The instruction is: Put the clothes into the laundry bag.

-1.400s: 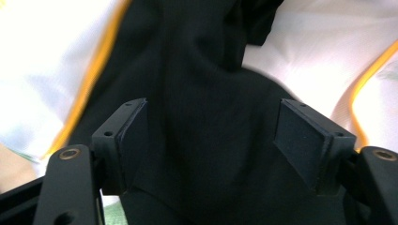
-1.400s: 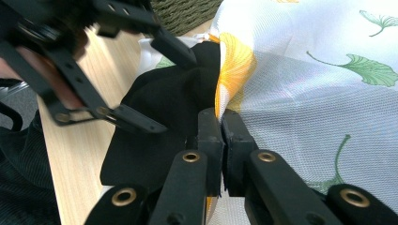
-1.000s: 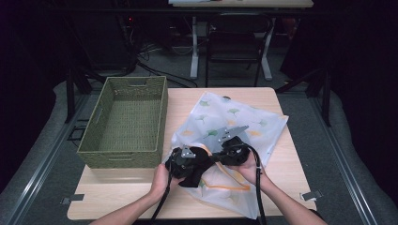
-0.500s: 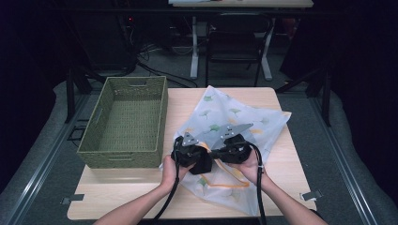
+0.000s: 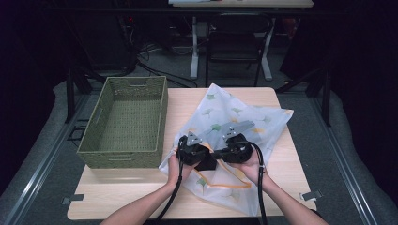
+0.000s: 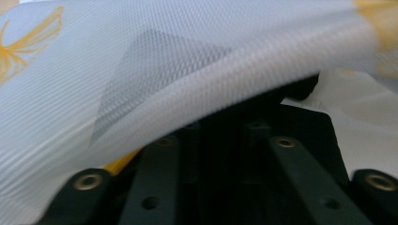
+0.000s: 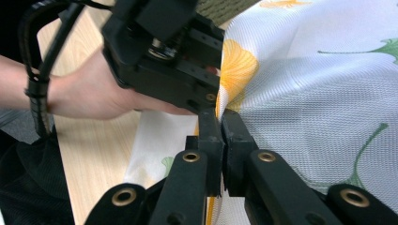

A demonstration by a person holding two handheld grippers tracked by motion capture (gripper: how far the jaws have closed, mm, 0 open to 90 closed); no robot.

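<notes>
A white mesh bag [image 5: 244,117] printed with green and yellow leaves lies across the right half of the table. Both grippers meet tip to tip at its near left part. My right gripper [image 7: 220,115] is shut on a pinched fold of the bag [image 7: 319,79] beside a yellow leaf. My left gripper [image 5: 210,161] faces it, its body [image 7: 159,51] close in front of the right jaws. Its jaws have just been opening. In the left gripper view they stand a little apart, and the mesh [image 6: 141,70] drapes over them and hides their tips.
A green woven basket [image 5: 129,119] with nothing in it stands on the left half of the wooden table [image 5: 122,192], right beside the bag. Bare wood lies along the near edge. Beyond the far edge stand a chair and desk legs [image 5: 193,51].
My left gripper has shifted slightly away from the person and closer to the right one. The bag's left edge has bunched up and its far corner has shifted. The right gripper kept still.
</notes>
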